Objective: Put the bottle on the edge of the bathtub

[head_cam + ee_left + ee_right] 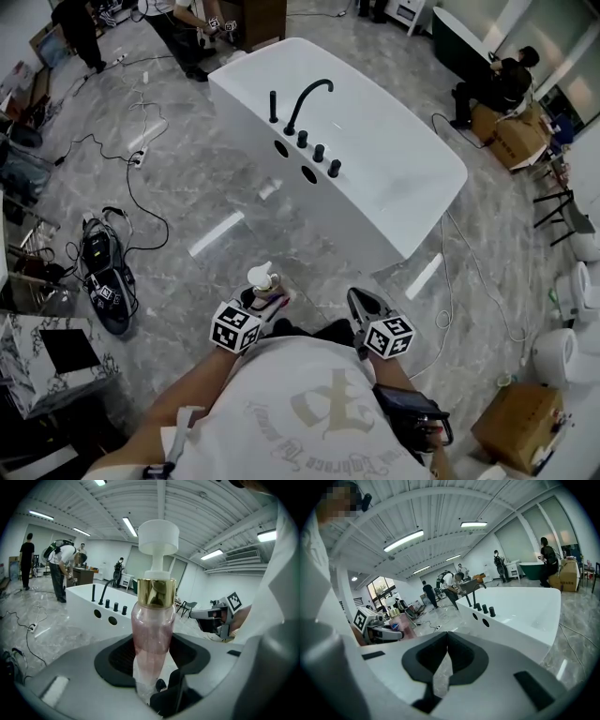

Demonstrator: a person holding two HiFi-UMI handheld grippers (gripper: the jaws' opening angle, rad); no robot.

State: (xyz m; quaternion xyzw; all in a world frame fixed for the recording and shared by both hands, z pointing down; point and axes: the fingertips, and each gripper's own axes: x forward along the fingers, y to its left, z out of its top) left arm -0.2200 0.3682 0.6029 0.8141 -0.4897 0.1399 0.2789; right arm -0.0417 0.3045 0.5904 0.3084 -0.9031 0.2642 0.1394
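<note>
Standing upright between the jaws of the left gripper and clamped low on its body, the pink bottle is held with its long axis vertical and its white pump head pointing up. It is judged light, smooth and slightly squashy plastic, best gripped at the body and never by the pump. Just beside it the right gripper is seen closed on nothing, and the bathtub is seen well apart, farther ahead across the floor.

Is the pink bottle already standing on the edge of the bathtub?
No, the left gripper holds the bottle in the air, well short of the bathtub.
</note>
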